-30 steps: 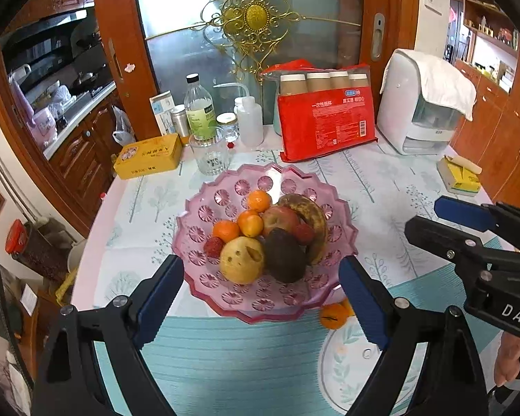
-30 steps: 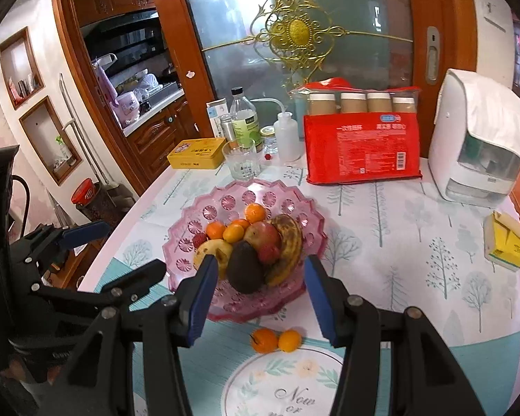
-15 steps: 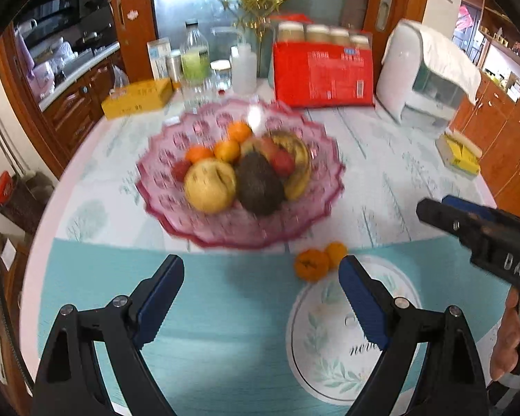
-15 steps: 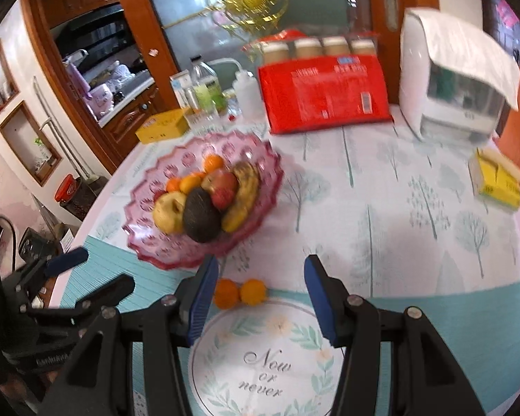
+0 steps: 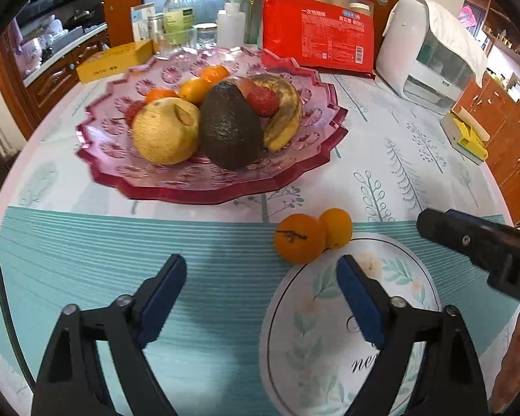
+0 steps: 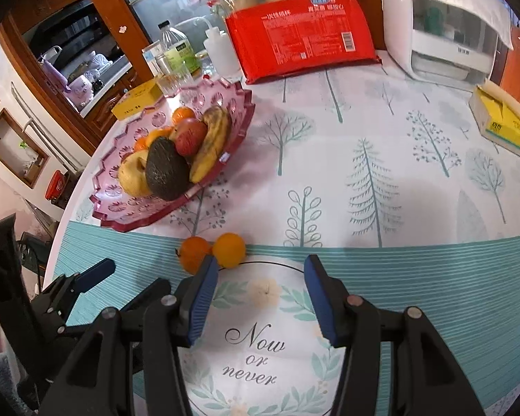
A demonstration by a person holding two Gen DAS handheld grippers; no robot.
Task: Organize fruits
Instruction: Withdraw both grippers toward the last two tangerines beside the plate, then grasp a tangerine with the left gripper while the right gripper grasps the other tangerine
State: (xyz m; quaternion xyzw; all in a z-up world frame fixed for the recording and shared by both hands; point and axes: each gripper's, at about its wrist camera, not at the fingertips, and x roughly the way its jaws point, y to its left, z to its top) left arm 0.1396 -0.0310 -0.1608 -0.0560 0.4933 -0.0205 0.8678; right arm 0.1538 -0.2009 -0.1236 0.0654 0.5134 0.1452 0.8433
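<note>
Both grippers have been lowered toward the table (image 5: 391, 159). Left gripper (image 5: 260, 277): jaws closing, nothing between them. Right gripper (image 6: 258, 277): jaws parted, empty. Two oranges (image 5: 300, 237) lie touching on the cloth, just beside the pink fruit bowl (image 5: 197, 187), ahead of both grippers.

The bowl (image 5: 315, 159) looks like glossy pink glass or clear plastic with a cut pattern. The avocado (image 5: 230, 128) has a rough, matt, dark skin. The two oranges (image 5: 300, 239) are smooth with a light shine. The counter (image 6: 398, 159) has a smooth printed cover, slightly glossy. The pack (image 6: 301, 40) is shiny red plastic film. The cabinets (image 5: 52, 79) are polished wood. Each claw has ribbed blue pads (image 6: 202, 298) on matt black plastic.
</note>
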